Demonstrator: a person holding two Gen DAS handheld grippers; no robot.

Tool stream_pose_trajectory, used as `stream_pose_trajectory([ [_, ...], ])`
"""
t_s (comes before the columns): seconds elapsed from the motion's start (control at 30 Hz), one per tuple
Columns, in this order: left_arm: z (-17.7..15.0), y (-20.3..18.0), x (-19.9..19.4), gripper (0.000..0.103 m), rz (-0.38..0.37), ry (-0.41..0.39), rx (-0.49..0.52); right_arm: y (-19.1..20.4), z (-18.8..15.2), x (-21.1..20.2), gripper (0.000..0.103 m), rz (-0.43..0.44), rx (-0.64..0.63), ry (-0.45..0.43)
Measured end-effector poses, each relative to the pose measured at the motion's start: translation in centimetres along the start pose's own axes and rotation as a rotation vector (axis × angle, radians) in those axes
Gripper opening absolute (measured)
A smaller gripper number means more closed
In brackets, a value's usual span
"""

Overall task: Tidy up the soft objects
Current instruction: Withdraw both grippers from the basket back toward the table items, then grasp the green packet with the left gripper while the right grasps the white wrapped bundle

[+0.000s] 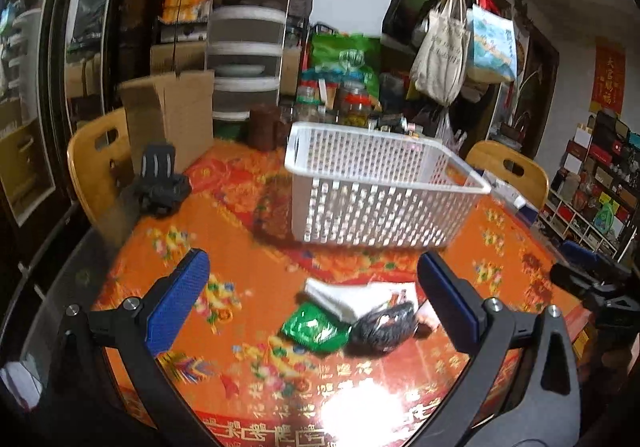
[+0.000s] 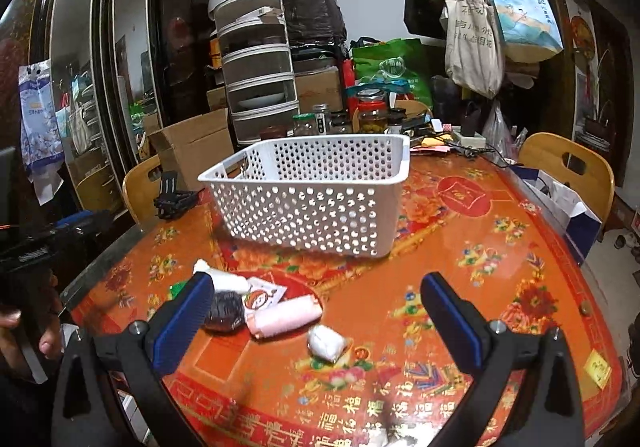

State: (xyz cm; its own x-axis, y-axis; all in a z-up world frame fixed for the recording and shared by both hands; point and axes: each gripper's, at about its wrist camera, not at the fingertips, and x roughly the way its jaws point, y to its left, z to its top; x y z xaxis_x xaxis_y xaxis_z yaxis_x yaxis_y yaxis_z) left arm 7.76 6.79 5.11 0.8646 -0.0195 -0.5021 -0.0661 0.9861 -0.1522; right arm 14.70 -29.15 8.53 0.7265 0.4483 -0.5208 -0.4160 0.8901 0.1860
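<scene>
A white perforated basket (image 1: 376,183) (image 2: 312,199) stands on the orange patterned table. In the left wrist view my left gripper (image 1: 312,303) is open and empty, with a green packet (image 1: 314,329), a dark wrapped bundle (image 1: 384,325) and a white packet (image 1: 340,297) lying on the table between its fingers. In the right wrist view my right gripper (image 2: 316,321) is open and empty above a pink roll (image 2: 286,317), a small white bundle (image 2: 326,343), a dark bundle (image 2: 226,311), a printed white packet (image 2: 262,293) and a white roll (image 2: 224,275).
Wooden chairs (image 1: 100,163) (image 2: 568,171) stand at the table's left and right. A cardboard box (image 1: 170,115), stacked drawers (image 2: 260,75), jars (image 2: 372,111) and bags crowd the far side. A black clamp (image 1: 160,183) lies at the table's left.
</scene>
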Motion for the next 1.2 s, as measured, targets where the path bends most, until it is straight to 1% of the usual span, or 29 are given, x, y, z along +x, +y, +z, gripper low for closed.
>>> stream_pose_trajectory([
  [0.13, -1.3, 0.5, 1.9, 0.103, 0.014, 0.035, -0.002, -0.5, -0.8, 0.3, 0.103, 0.025, 0.013, 0.002],
  [0.27, -2.1, 0.7, 4.0, 0.103, 0.016, 0.075, 0.003, -1.2, -1.5, 1.0, 0.102, 0.011, 0.032, 0.008],
  [0.33, -2.7, 1.1, 5.2, 0.103, 0.018, 0.101, -0.002, -1.5, -2.0, 1.8, 0.100, 0.002, 0.032, 0.022],
  [0.4, -3.2, 1.7, 6.5, 0.102, 0.018, 0.128, -0.014, -1.8, -2.8, 3.1, 0.091, 0.006, 0.041, 0.061],
  [0.5, -3.9, 2.2, 8.0, 0.102, 0.030, 0.155, -0.018, -2.3, -3.8, 5.1, 0.082, 0.015, 0.053, 0.113],
  [0.53, -4.1, 2.3, 8.3, 0.102, 0.032, 0.161, -0.018, -2.3, -4.2, 5.6, 0.080, 0.015, 0.054, 0.124],
  [0.6, -4.4, 2.7, 9.1, 0.102, 0.028, 0.174, -0.020, -2.3, -4.7, 6.5, 0.071, 0.018, 0.053, 0.148],
  [0.67, -4.6, 2.9, 9.8, 0.102, 0.025, 0.184, -0.019, -2.2, -5.1, 7.3, 0.065, 0.026, 0.048, 0.167],
  [0.73, -4.8, 3.0, 10.5, 0.101, 0.023, 0.197, -0.020, -2.1, -5.3, 7.9, 0.063, 0.036, 0.040, 0.183],
  [0.83, -5.1, 3.3, 11.4, 0.096, 0.018, 0.219, -0.025, -1.7, -5.5, 8.7, 0.062, 0.050, 0.024, 0.203],
  [0.87, -5.2, 3.4, 11.7, 0.095, 0.018, 0.228, -0.025, -1.6, -5.6, 8.9, 0.060, 0.055, 0.020, 0.206],
  [0.93, -5.4, 3.4, 12.4, 0.087, 0.018, 0.246, -0.024, -1.5, -5.7, 9.2, 0.053, 0.059, 0.017, 0.204],
  [0.97, -5.5, 3.5, 12.8, 0.085, 0.018, 0.258, -0.021, -1.5, -5.7, 9.2, 0.048, 0.058, 0.017, 0.204],
  [1.0, -5.6, 3.5, 13.0, 0.081, 0.009, 0.268, -0.023, -1.5, -5.6, 9.3, 0.047, 0.062, 0.017, 0.203],
  [1.2, -5.6, 2.5, 14.1, 0.079, -0.019, 0.304, 0.017, -1.2, -5.6, 9.5, 0.045, 0.063, 0.005, 0.213],
])
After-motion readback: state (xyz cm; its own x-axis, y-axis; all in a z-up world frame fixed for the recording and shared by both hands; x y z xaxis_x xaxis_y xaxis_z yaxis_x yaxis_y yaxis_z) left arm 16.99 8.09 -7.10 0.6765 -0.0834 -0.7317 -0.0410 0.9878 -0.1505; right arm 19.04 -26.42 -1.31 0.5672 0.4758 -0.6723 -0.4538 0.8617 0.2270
